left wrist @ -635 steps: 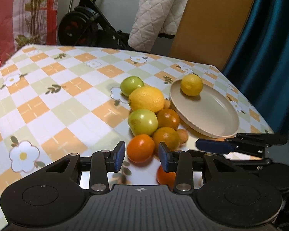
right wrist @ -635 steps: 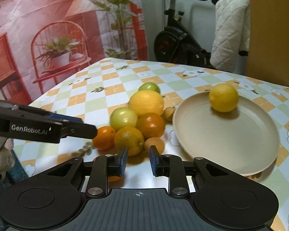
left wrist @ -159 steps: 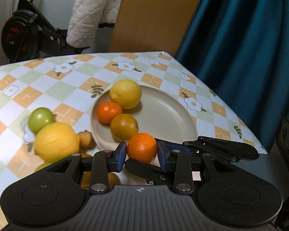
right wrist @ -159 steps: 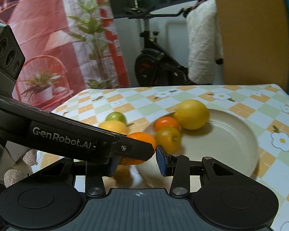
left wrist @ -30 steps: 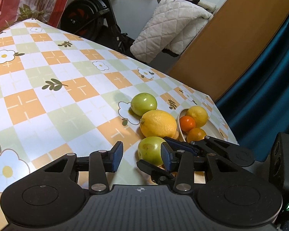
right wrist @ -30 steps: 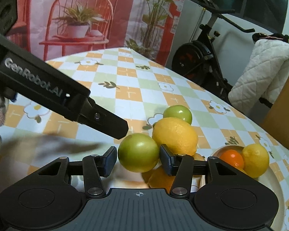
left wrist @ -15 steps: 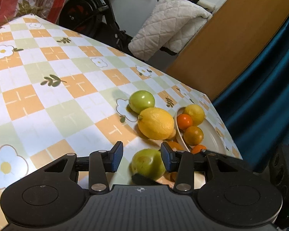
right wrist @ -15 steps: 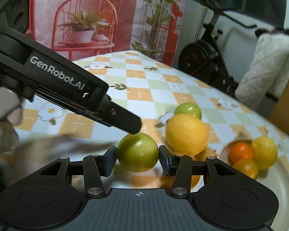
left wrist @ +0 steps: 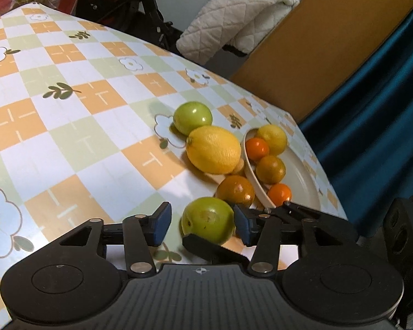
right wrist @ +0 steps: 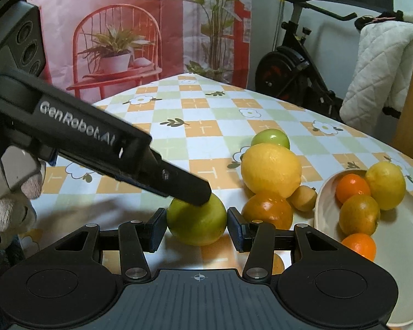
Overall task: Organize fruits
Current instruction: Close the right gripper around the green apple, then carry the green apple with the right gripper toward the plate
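The worktop [left wrist: 68, 137], covered in an orange, green and white checked cloth with flowers, carries 1 cream plate [right wrist: 410, 247] at its right end and a cluster of fruit just left of it. On the plate lie 4 fruits: 1 small lemon [right wrist: 385, 184], 1 dull orange [right wrist: 359, 214] and 2 bright mandarins, one at the rim [right wrist: 352, 184] and one nearer the camera [right wrist: 359, 244]. Off the plate there are 1 large lemon [right wrist: 271, 169], 2 green apples, 1 dark orange [right wrist: 267, 210] touching the plate's rim, and 1 small tan fruit [right wrist: 303, 198] wedged between lemon and plate; a further orange fruit is half hidden under the right gripper's body, so the count there is unsure. The far green apple [right wrist: 271, 137] rests behind the large lemon. The near green apple [right wrist: 197, 220] sits between the jaws of the right gripper [right wrist: 197, 224], both blue pads pressed to its sides, clenched on it. The left gripper [left wrist: 199, 222] has the same apple between its jaws; they have just been opening, the left pad [left wrist: 159, 224] stands clear of the fruit, so this grasp is released. One finger of the left gripper reaches across the right wrist view and its tip lies over the top of the apple
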